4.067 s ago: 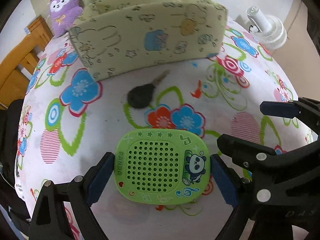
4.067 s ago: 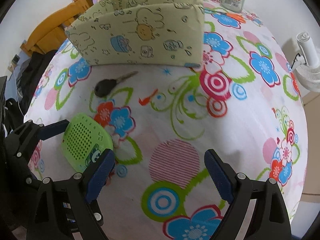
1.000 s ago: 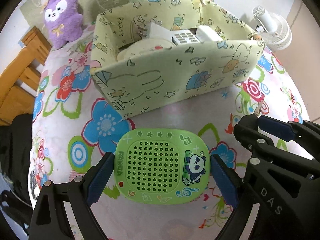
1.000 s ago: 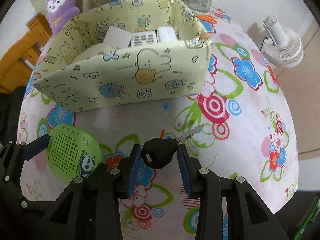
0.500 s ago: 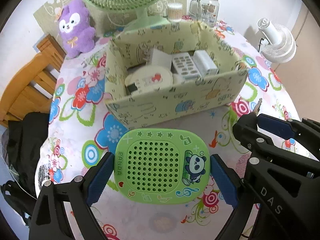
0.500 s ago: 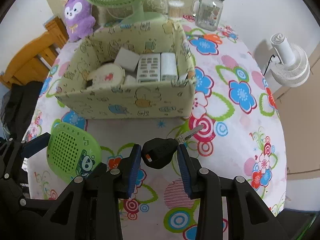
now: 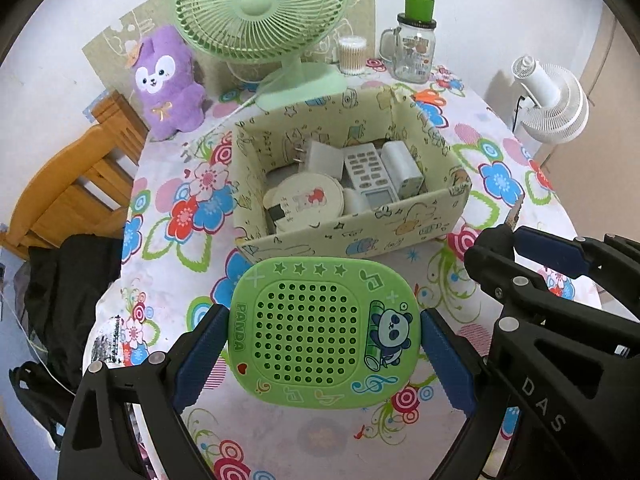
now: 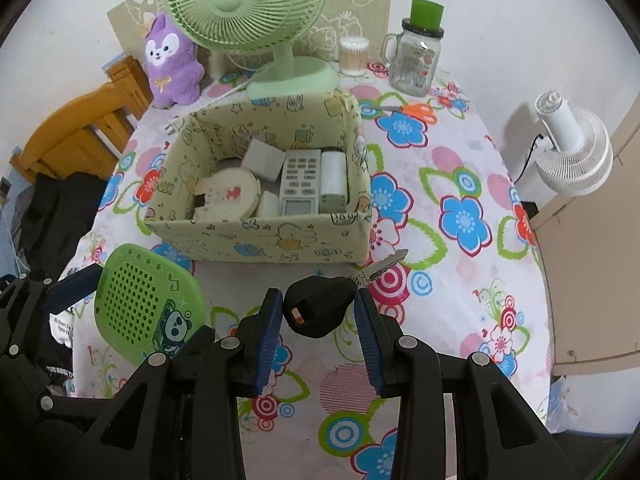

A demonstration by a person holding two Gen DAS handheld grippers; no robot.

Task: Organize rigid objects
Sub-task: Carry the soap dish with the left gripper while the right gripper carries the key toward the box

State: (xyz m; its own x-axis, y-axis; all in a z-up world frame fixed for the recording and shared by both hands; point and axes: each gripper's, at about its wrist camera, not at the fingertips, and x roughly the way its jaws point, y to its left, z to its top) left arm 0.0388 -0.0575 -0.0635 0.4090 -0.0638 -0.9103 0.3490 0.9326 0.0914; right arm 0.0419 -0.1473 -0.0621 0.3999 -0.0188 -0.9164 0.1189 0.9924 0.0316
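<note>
My left gripper (image 7: pixel 324 344) is shut on a green panda speaker (image 7: pixel 325 332), held in the air in front of a yellow patterned box (image 7: pixel 352 236). My right gripper (image 8: pixel 318 310) is shut on a black car key (image 8: pixel 318 306) whose metal blade points up and right, also held above the table before the box (image 8: pixel 260 240). The speaker also shows at the left of the right wrist view (image 8: pixel 144 304). The box holds a round cream disc (image 7: pixel 304 200), a white remote (image 7: pixel 368 176) and white blocks.
A green desk fan (image 7: pixel 260 8), a purple plush toy (image 7: pixel 166 84), a cotton-swab jar (image 7: pixel 352 54) and a glass mug jar (image 7: pixel 412 48) stand behind the box. Orange scissors (image 8: pixel 408 110) lie at its right. A white fan (image 8: pixel 572 152) stands off the table's right edge, a wooden chair (image 7: pixel 68 184) at left.
Both grippers have risen higher above the table with the speaker and key held. More of the box's inside and the things behind it now show.
</note>
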